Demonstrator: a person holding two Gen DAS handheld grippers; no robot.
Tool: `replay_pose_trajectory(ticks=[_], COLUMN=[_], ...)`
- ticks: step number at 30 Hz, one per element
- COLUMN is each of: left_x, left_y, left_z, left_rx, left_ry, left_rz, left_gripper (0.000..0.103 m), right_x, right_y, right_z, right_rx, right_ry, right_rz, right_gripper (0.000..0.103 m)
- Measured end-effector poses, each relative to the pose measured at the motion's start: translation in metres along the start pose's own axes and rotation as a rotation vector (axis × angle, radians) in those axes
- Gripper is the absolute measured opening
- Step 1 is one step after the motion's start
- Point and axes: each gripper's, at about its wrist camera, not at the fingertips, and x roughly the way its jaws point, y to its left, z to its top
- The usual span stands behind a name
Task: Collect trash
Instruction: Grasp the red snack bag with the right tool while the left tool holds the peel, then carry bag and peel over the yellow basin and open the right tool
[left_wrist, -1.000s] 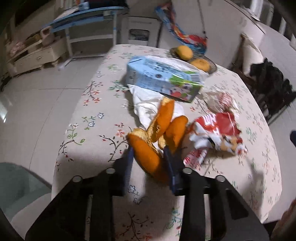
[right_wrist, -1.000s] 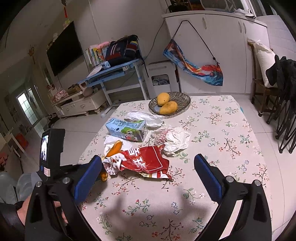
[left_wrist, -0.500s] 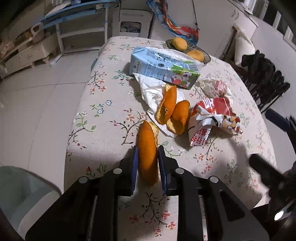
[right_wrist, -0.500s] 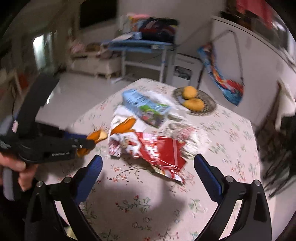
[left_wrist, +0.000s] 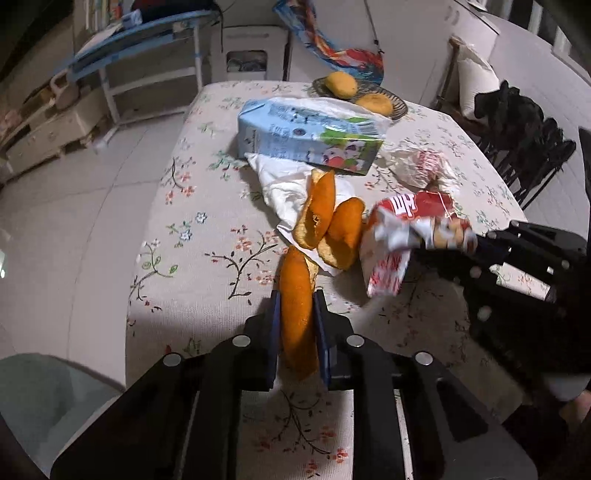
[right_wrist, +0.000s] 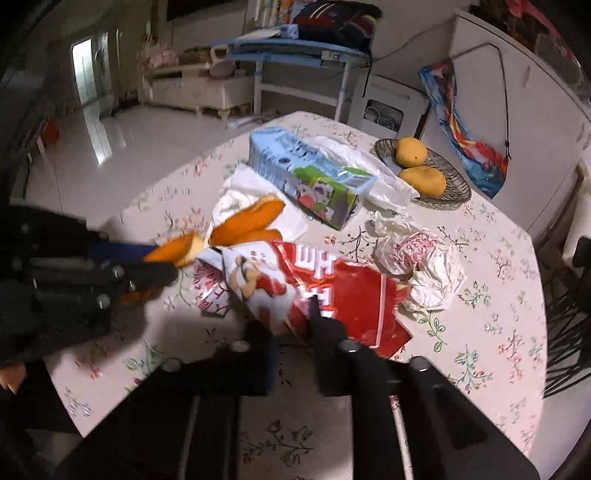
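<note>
Fingers of left gripper (left_wrist: 297, 314) have just been closing, now clamp an orange peel (left_wrist: 297, 306) over tabletop (left_wrist: 207, 229); right gripper (right_wrist: 293, 325) just snapped onto red snack wrapper (right_wrist: 332, 291) nr centre, prob. for binning.

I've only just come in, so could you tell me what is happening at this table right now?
A person is clearing rubbish off the floral table with a hand-held gripper in each hand. The left hand-held gripper is clamped on an orange peel; its jaws have just been closing on it. The right hand-held gripper has just snapped shut on the red snack wrapper. More peels, a milk carton, crumpled white wrappers and a fruit basket are on the table.
</note>
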Motion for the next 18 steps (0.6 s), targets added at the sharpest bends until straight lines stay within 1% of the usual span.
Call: replay_pose_trajectory(ticks=[3, 6, 9, 15, 18], left_x=[-0.008, -0.02, -0.028, -0.056, -0.068], left_y=[0.002, 0.004, 0.005, 0.007, 0.008], left_z=[0.001, 0.001, 0.0, -0.008, -0.015], left_rx=[-0.016, -0.035, -0.041, -0.078, -0.095], left_ry=[-0.026, -0.067, -0.096, -0.204, -0.241], left_rz=[-0.01, -0.008, 0.0, -0.002, -0.009], left_gripper=[0.017, 0.017, 0.017, 0.017, 0.017], right_x=[-0.012, -0.021, -0.032, -0.053, -0.062], right_y=[-0.014, -0.027, -0.036, -0.048, -0.052], right_z=[-0.001, -0.004, -0.01, -0.021, -0.027], right_rx=[0.114, 0.228, 0.322, 0.448, 0.501], right_ry=[-0.036, -0.053, -0.073, -0.126, -0.159], right_rz=[0.07, 0.157, 0.227, 0.314, 0.353], right_gripper=[0.008, 0.007, 0.006, 0.006, 0.006])
